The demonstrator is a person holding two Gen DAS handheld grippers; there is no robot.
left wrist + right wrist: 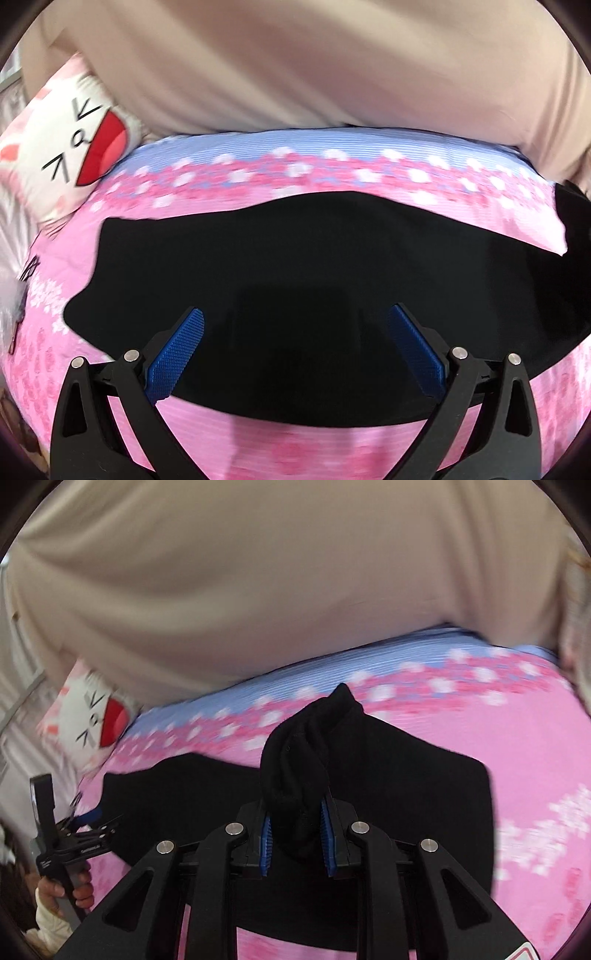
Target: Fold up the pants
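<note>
Bed sheet (pixel 332 435) is pink with a white-flower band and a blue strip at the far edge. Far left, a white cat-face pillow (pixel 79 147) lies on the bed. Black pants (pixel 314 258) are spread flat mid-bed, blurry. A beige garment on a person (pixel 295 62) fills the far side and blocks any view of the room. My left gripper (pixel 295 321) hovers over the pants, jaws wide apart with nothing between them; the right wrist view also shows it far left, held in a hand (pixel 61 890). My right gripper (pixel 297 834) is clamped on a bunched fold of pants, lifted off the sheet.
</note>
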